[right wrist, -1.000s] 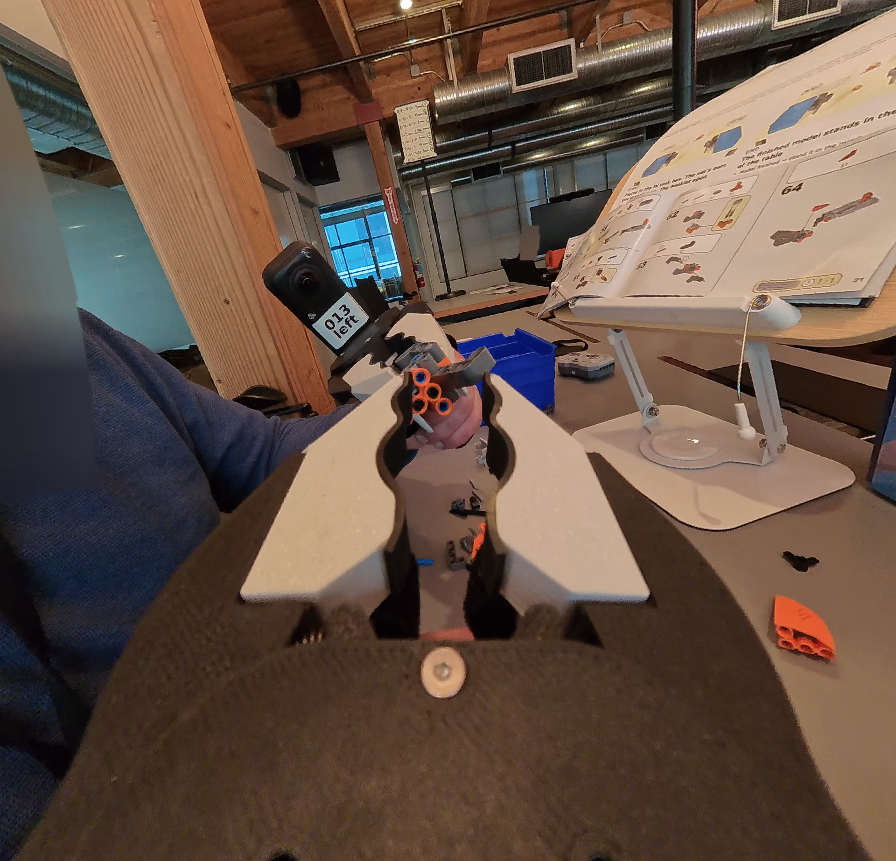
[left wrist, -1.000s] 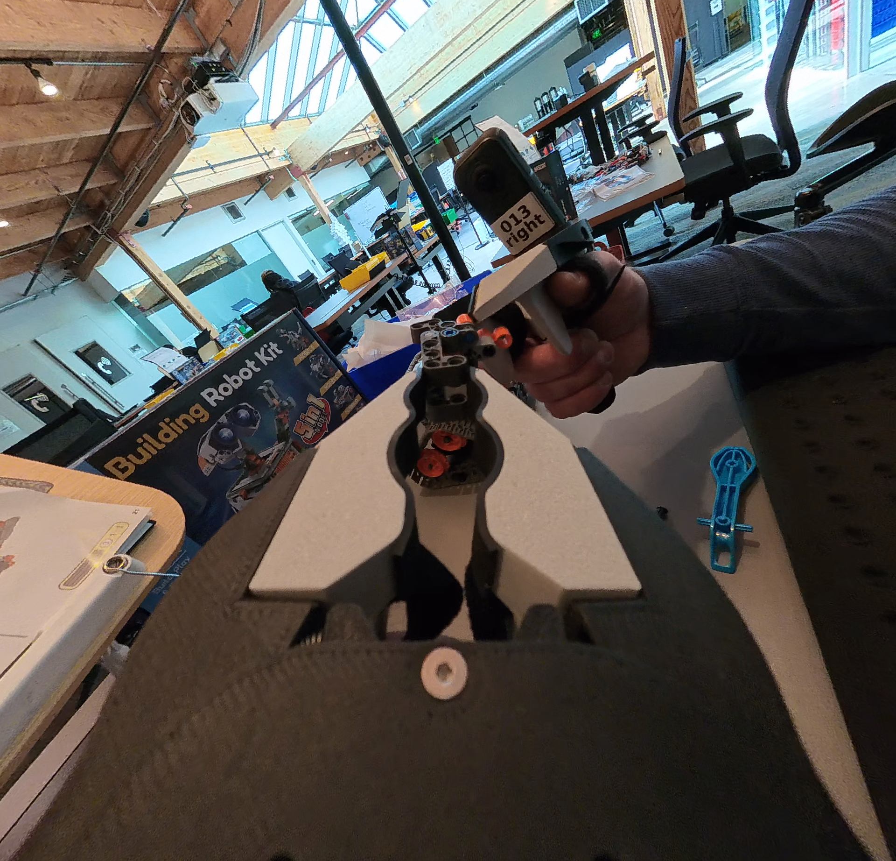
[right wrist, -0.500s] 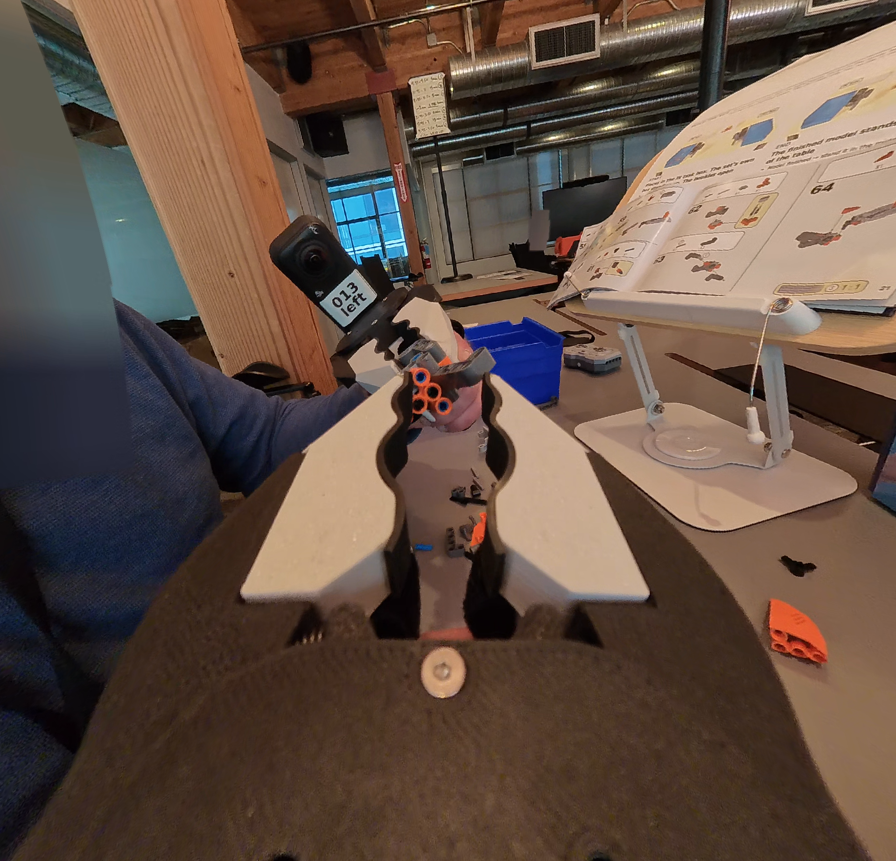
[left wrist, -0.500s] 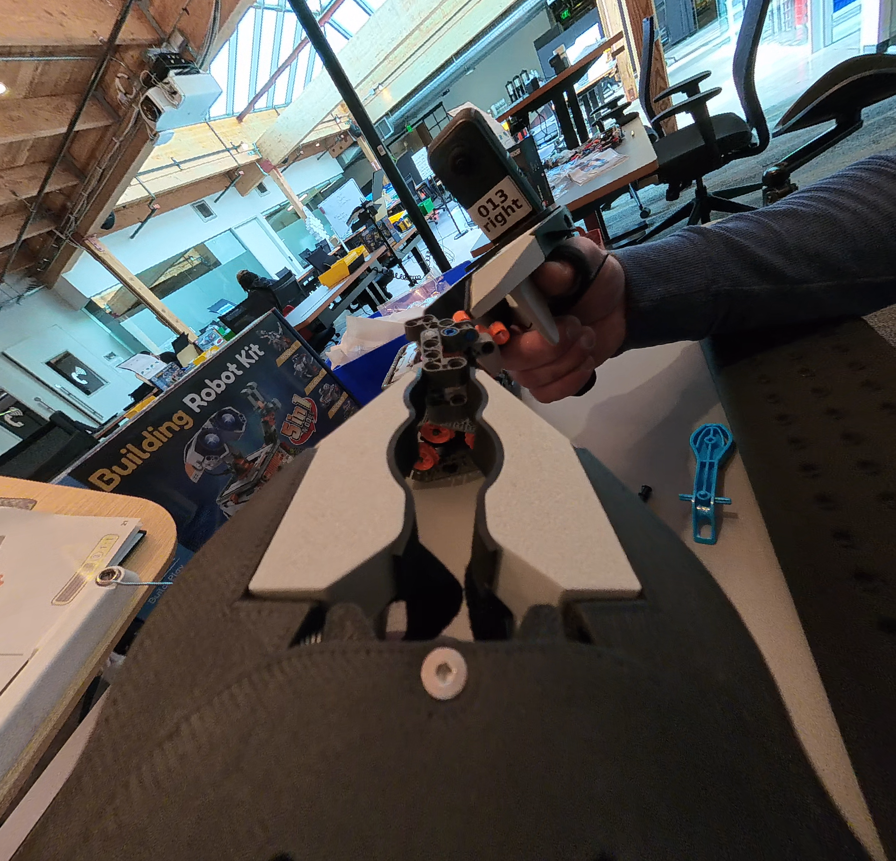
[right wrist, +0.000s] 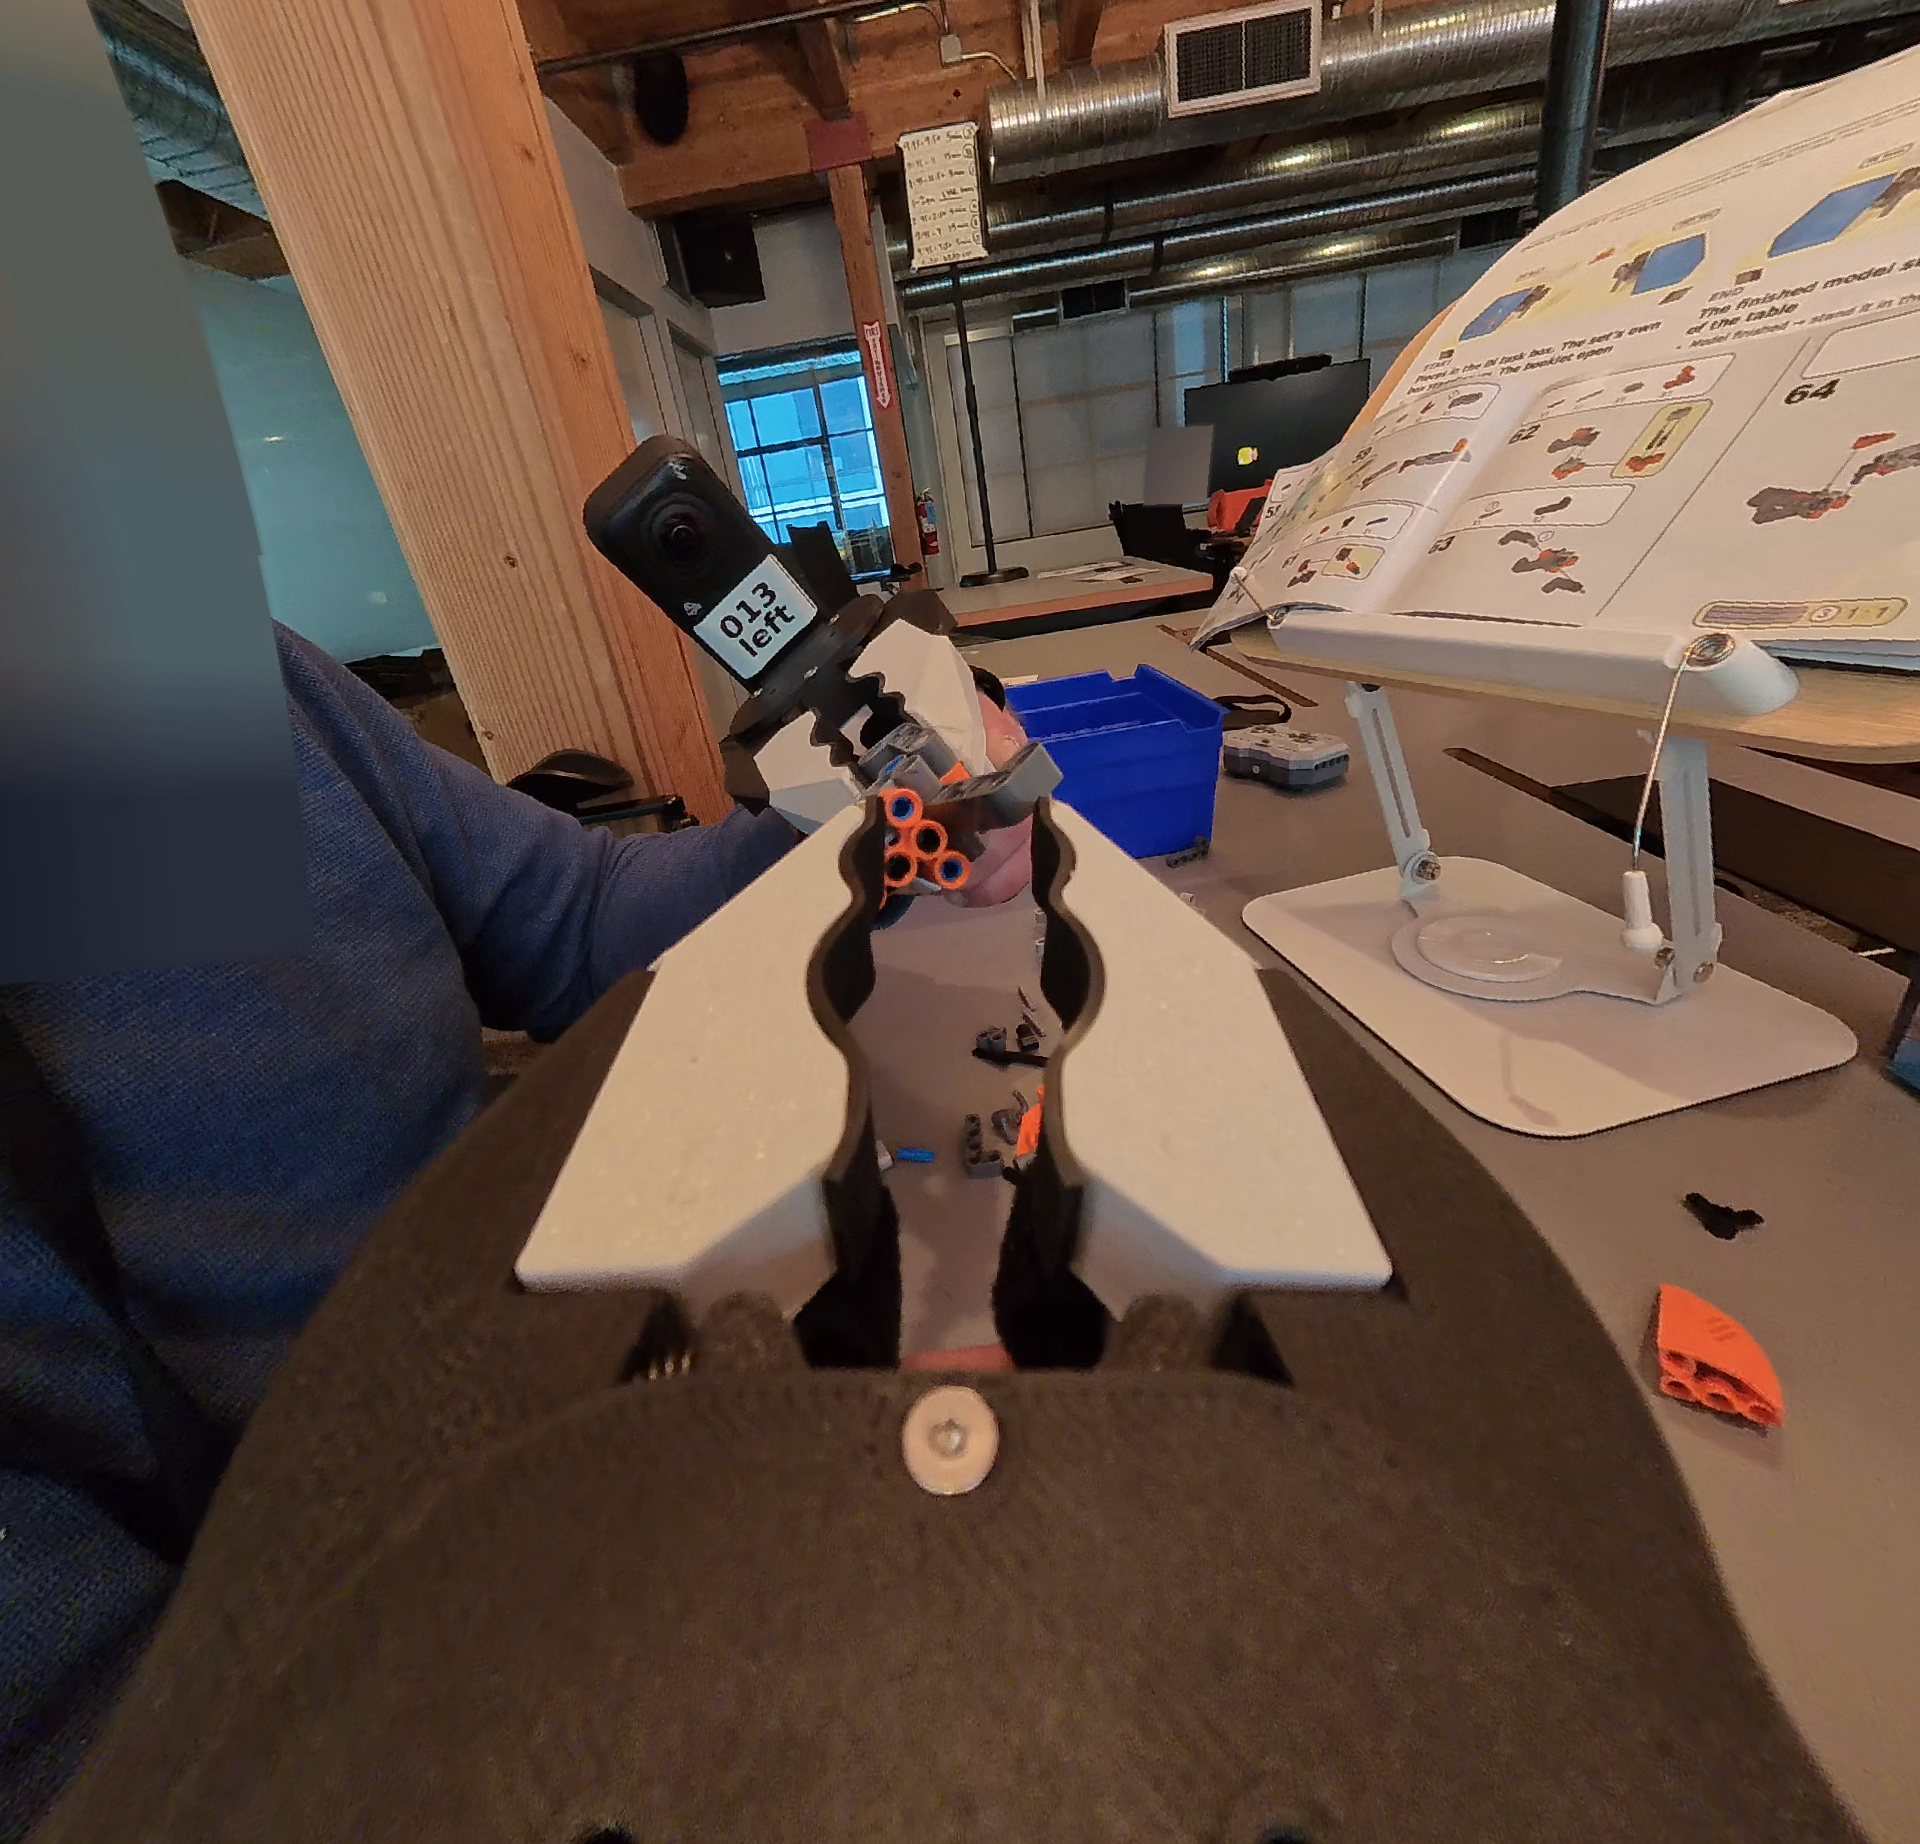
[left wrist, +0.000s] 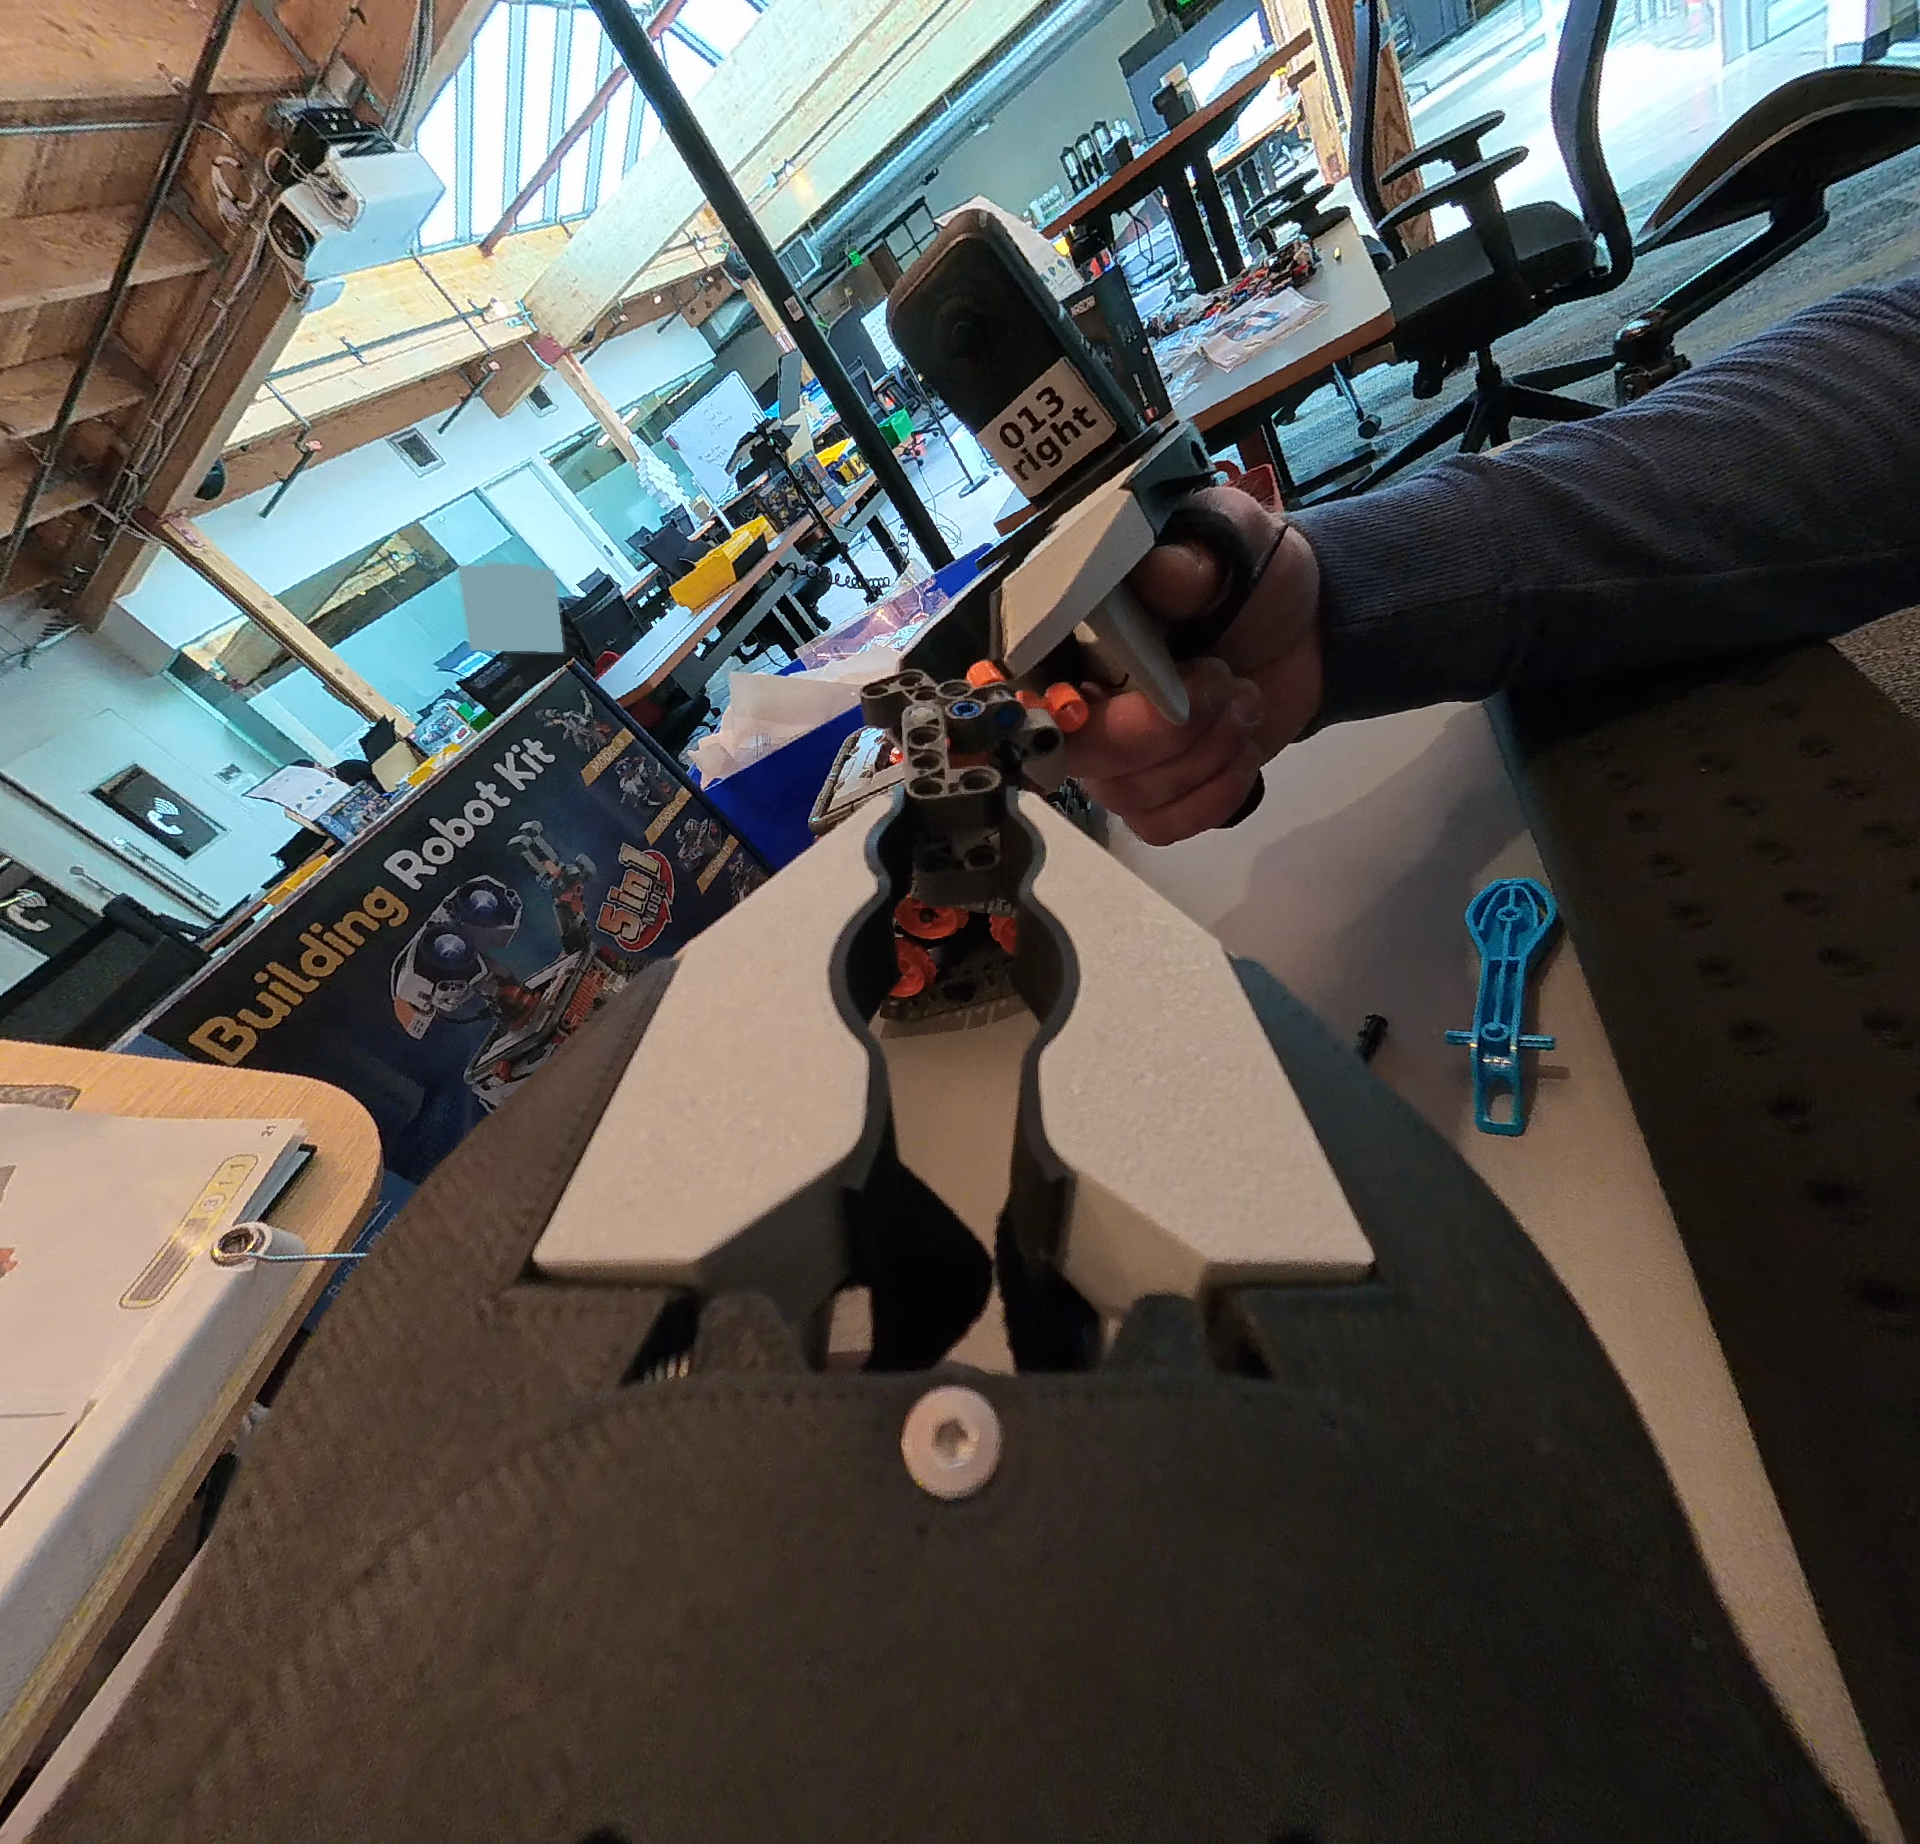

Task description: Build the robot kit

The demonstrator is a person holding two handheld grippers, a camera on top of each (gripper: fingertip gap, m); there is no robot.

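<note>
My left gripper (left wrist: 951, 828) is shut on a grey brick assembly (left wrist: 948, 755) with orange wheels and pins, held up above the table. My right gripper (left wrist: 1039, 698), held by a hand, meets the assembly's top end. In the right wrist view the right gripper (right wrist: 954, 828) stands partly open. The assembly's orange end with blue pins (right wrist: 920, 844) sits between its tips, against the left finger. The left gripper (right wrist: 894, 745) holds the assembly from behind. Whether the right fingers press on the part is hidden.
A blue plastic tool (left wrist: 1501, 1005) and a kit box (left wrist: 468, 911) lie on the table. An open booklet (right wrist: 1662, 464) rests on a white stand (right wrist: 1538, 1015). A blue bin (right wrist: 1122, 755), loose small pieces (right wrist: 997, 1046) and an orange panel (right wrist: 1709, 1353) are nearby. The tips of both grippers are at nearly the same place.
Both grippers have stayed together at the assembly and shifted slightly. The assembly has tilted a little in view. Neither grip has changed.
</note>
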